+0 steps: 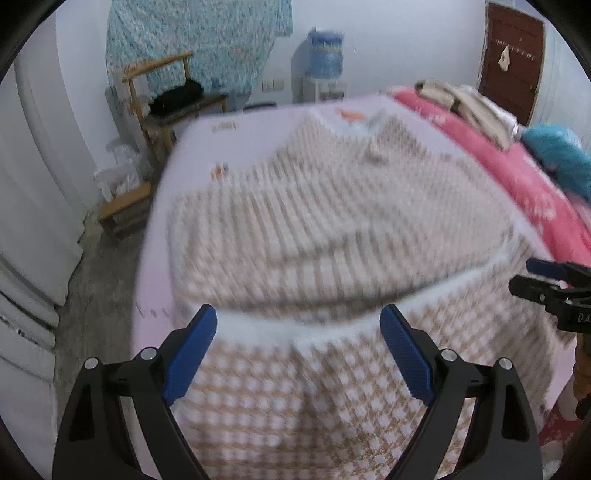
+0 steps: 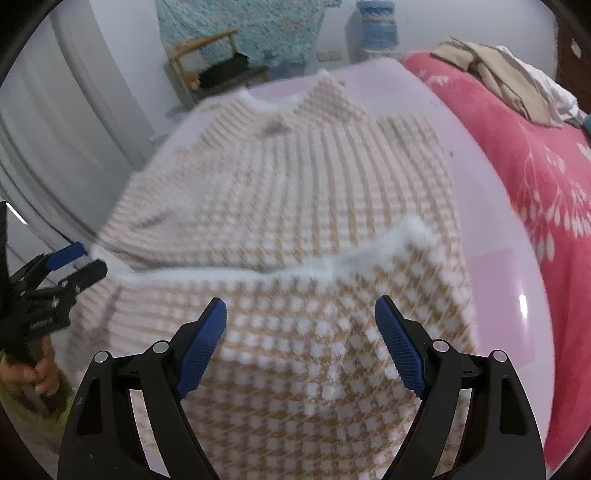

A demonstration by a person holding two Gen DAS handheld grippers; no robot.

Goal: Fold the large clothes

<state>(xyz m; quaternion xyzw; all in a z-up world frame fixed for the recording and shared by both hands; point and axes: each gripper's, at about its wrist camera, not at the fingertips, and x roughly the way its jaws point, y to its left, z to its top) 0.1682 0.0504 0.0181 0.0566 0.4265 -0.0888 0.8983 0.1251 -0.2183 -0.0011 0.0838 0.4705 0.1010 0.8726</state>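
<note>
Left claw [image 1: 298, 354] wide; door [image 1: 511, 62] there only.

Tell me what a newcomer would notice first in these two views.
The tan-and-white checked sweater fills the middle, spread over a pale pink table, its white-trimmed hem folded up across the body. Both the left gripper and right gripper hang open above its near part, holding nothing. To the right lies a bright pink blanket with beige clothes piled on it.

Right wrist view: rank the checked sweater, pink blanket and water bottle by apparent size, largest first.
1. checked sweater, though nearness inflates it
2. pink blanket, partly cut off at the edge
3. water bottle, far and small
</note>
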